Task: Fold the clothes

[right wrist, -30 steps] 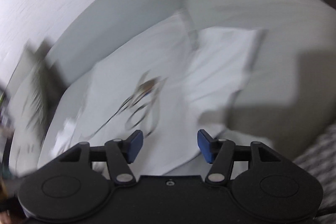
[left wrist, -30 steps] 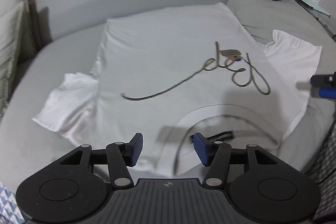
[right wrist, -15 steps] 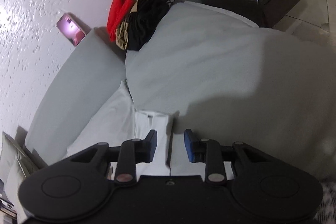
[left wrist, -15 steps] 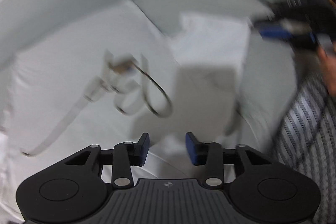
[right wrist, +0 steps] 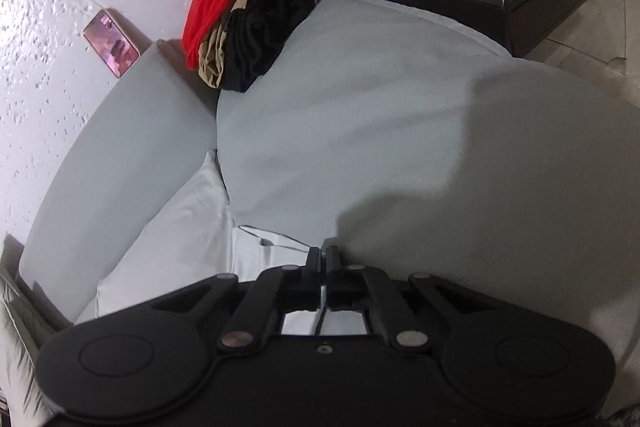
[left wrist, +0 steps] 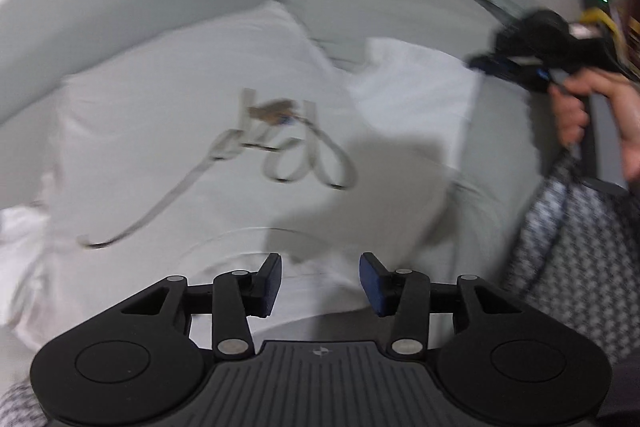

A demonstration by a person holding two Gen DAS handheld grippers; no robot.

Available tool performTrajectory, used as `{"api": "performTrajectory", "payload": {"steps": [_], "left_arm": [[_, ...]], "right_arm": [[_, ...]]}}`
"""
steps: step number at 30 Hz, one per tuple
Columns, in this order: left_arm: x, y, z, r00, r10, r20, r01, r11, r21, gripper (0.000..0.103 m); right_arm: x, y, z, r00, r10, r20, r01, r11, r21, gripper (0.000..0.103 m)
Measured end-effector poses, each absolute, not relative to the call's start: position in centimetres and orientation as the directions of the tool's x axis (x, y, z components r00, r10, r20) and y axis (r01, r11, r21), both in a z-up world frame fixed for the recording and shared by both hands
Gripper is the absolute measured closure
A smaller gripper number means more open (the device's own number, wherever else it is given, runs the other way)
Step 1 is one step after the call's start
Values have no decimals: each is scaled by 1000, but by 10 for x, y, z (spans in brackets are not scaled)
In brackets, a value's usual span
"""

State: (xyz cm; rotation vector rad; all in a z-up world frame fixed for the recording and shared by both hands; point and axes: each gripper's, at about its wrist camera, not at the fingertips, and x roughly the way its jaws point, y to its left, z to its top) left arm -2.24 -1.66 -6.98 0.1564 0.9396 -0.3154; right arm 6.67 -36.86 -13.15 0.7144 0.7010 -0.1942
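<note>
A: White cotton, a T-shirt, spread flat over the grey sofa, looping print up, collar nearest.

B: Right hand-held gripper clamped fully, pinching what looks like the sleeve's thin edge. Hard to say how much cloth, mostly hidden under the body.

A: Left hand-held gripper gaping wide, holding nothing, poised above the collar.

B: Best to lift the sleeve low and carry it straight inward, keeping tension even. Worth pinning the shoulder with the left to stop the body dragging. No yanking.
</note>
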Motion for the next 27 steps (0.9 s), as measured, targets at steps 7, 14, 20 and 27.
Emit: {"api": "performTrajectory", "payload": {"steps": [7,14,20,27], "left_arm": [[-17,20,-67,621,-89,-779,158,987,13,59],[-20,37,-69,627,-62,-776,92,996,-6,59],[-22,56,-69,634,-23,-773,19,1000,-14,59],[-24,65,-71,625,13,-781,-12,1000,7,59]], "right_arm": [[69,-342,-112,775,46,-631,337,814,473,101],[69,-259,-86,805,126,-580,69,951,302,101],[58,-179,-102,761,212,-613,-193,976,98,101],[58,-187,-119,651,309,-694,-232,951,205,85]]}}
